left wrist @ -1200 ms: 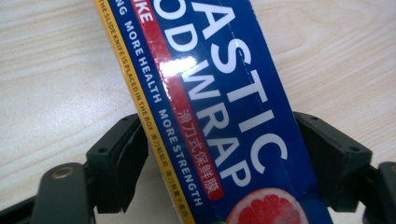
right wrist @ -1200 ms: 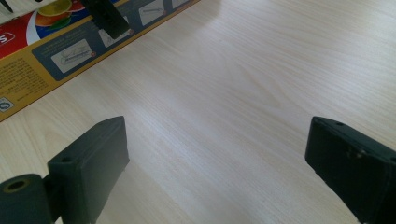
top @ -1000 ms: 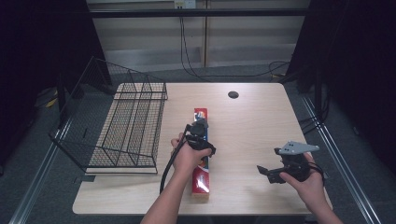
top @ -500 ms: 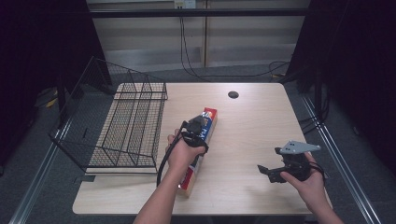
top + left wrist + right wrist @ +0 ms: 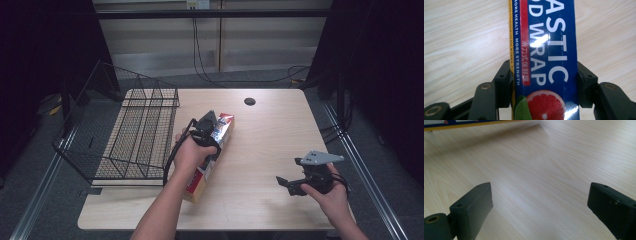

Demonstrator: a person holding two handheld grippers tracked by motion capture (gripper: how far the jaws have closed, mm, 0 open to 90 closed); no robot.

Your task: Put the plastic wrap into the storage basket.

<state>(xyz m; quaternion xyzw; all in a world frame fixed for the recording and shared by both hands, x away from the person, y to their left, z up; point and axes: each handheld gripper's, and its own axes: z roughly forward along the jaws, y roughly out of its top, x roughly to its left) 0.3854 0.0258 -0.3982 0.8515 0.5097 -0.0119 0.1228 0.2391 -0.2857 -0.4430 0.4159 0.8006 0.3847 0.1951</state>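
A long plastic wrap box point(image 5: 216, 145), blue and red with a yellow edge, is lifted off the wooden table point(image 5: 265, 140) at a slant near its middle. My left gripper point(image 5: 210, 131) is shut on the box. The left gripper view has the box point(image 5: 546, 57) clamped between both black jaws, with its white lettering and a grapefruit picture facing the camera. My right gripper point(image 5: 290, 184) hovers open over the table's near right part. Its two fingers point(image 5: 471, 207) stand wide apart above bare wood, and the box's edge point(image 5: 474, 124) crosses the top of that view.
A black wire rack point(image 5: 135, 132) stands on the left part of the table, just left of the box. A small dark round hole point(image 5: 249, 101) sits near the table's far edge. Cables run along the floor behind the table.
My left gripper has lifted the box and swung it: it lay straight along the table, now its far end points up and to the right. The right gripper has barely moved.
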